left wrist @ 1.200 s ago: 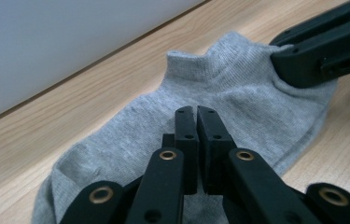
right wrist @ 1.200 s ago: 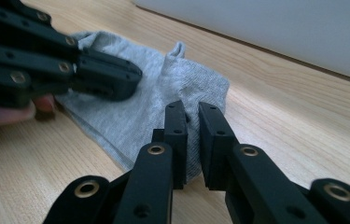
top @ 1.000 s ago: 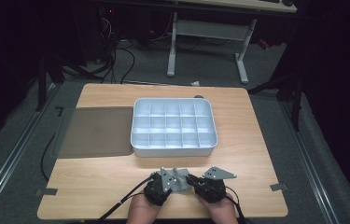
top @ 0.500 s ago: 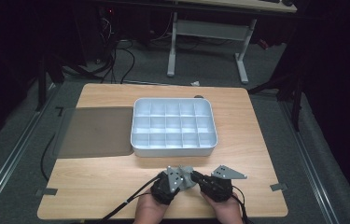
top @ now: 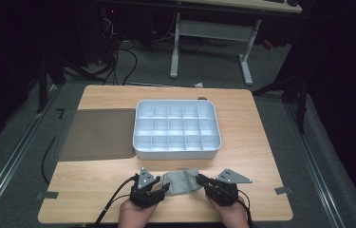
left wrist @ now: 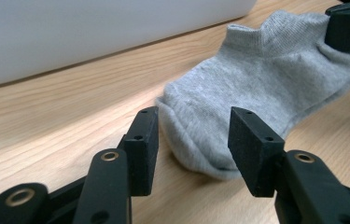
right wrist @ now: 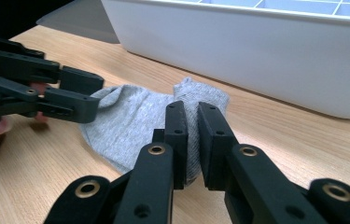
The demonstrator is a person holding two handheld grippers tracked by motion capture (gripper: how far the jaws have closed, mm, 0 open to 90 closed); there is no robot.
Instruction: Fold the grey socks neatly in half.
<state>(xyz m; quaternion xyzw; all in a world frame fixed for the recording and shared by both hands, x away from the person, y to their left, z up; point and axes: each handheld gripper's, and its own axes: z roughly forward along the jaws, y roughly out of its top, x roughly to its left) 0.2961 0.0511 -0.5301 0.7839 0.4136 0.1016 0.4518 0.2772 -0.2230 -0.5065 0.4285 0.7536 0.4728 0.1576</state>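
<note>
A grey ankle sock point(top: 181, 182) lies flat on the wooden table near its front edge, just in front of the white tray point(top: 175, 151). My left gripper point(top: 165, 186) is at the sock's left end. In the left gripper view its jaws point(left wrist: 193, 130) have just been opening and stand apart, with the sock's point(left wrist: 261, 79) rounded end between them and the pads off the cloth. My right gripper point(top: 198, 179) is shut on the sock's right end. The right gripper view shows the cloth point(right wrist: 130, 116) pinched between the jaws point(right wrist: 192, 123).
The white tray point(right wrist: 256, 56), divided into several compartments, stands close behind the sock. A dark mat point(top: 97, 135) lies left of the tray. The table's front edge is right under my hands. A desk frame and cables stand beyond the far edge.
My left gripper has moved left, away from the right one, and its jaws have opened. The sock now lies stretched out between the two grippers. The right gripper has stayed put.
</note>
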